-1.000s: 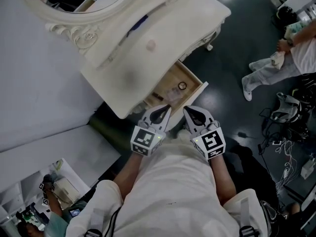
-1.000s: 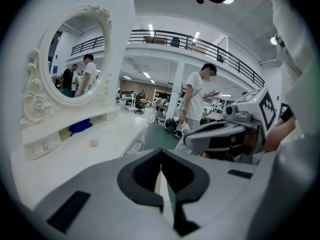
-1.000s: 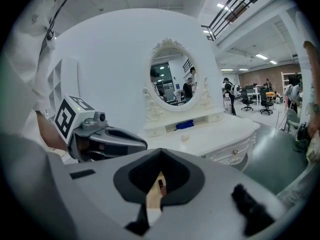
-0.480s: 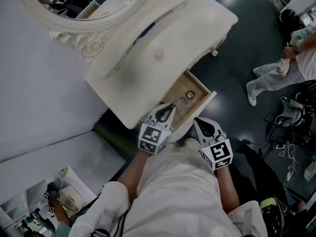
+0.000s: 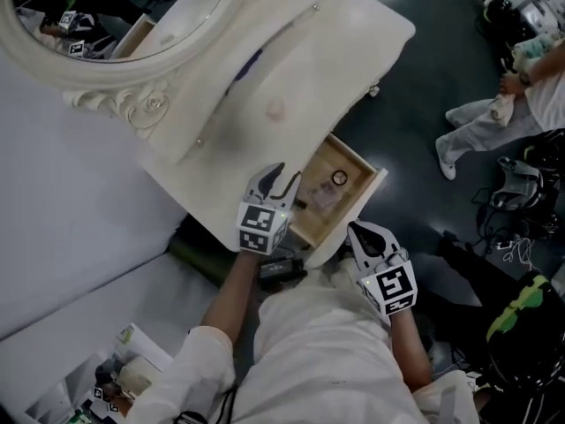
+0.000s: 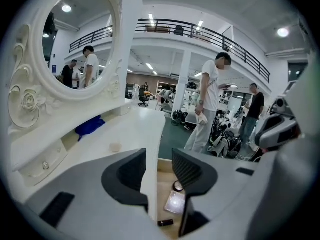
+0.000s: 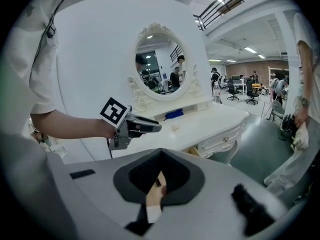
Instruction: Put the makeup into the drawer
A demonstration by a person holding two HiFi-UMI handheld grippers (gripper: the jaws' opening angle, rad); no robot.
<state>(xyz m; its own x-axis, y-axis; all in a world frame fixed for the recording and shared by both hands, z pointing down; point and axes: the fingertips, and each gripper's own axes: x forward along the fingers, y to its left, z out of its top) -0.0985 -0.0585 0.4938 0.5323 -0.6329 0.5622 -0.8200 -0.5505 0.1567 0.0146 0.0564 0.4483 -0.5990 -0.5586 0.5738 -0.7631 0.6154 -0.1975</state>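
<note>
One: Three items are seen in the open drawer (image 5: pixel 364 194): a round compact (image 5: pixel 339 178), a flat packet (image 5: pixel 323 196) and a dark stick (image 5: pixel 303 204). Is the task to be counted as finished?

Two: Not quite, it is judged. A blue thing (image 5: pixel 251 58) is left at the back of the worktop (image 5: pixel 300 69) under the mirror (image 5: pixel 115 7). A small pale disc (image 5: pixel 275 109) is left nearer the middle. Whether either is makeup cannot be told.

One: What is held by the left gripper (image 5: pixel 284 177)?

Two: Nothing. Its fingers (image 6: pixel 131 176) have just been opening and are parted a little. Only the worktop's edge and the drawer are seen through the gap. It is held over that edge, at the drawer's inner end.

One: And the right gripper (image 5: pixel 359 232)?

Two: Its fingers (image 7: pixel 175 179) are pressed together with nothing gripped. It is held just beside the drawer's front.

One: So what is left?

Two: The two things on the worktop would have to be checked and, if makeup, carried over.
</note>
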